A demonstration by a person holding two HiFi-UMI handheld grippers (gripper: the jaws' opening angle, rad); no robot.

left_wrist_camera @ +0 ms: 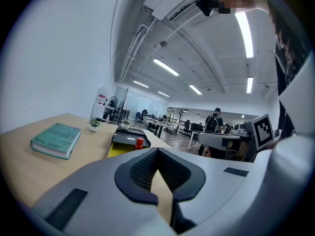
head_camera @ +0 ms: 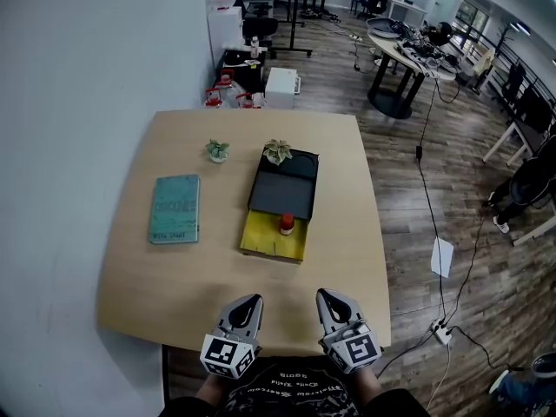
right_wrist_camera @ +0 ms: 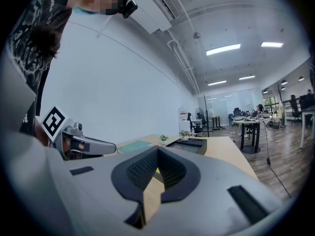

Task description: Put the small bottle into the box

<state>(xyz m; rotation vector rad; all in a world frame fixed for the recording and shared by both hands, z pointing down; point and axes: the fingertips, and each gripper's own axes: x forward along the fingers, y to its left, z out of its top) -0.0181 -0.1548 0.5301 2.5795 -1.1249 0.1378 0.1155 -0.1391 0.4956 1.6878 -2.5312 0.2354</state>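
Observation:
A small red-capped bottle (head_camera: 286, 224) stands where the black box (head_camera: 291, 168) meets its yellow panel (head_camera: 265, 240), mid-table. I cannot tell whether it is inside the box. My left gripper (head_camera: 246, 305) and right gripper (head_camera: 330, 301) hover side by side over the table's near edge, well short of the box, both shut with nothing between the jaws. In the left gripper view the bottle (left_wrist_camera: 140, 142) and box (left_wrist_camera: 129, 137) lie far ahead of the shut left gripper (left_wrist_camera: 157, 154). In the right gripper view the box (right_wrist_camera: 189, 143) shows beyond the shut right gripper (right_wrist_camera: 157, 154).
A teal book (head_camera: 175, 208) lies left of the box. A small potted plant (head_camera: 217, 150) stands behind it, and a second plant (head_camera: 278, 151) sits at the box's far end. A white wall runs along the left. Office floor, cables and desks lie to the right.

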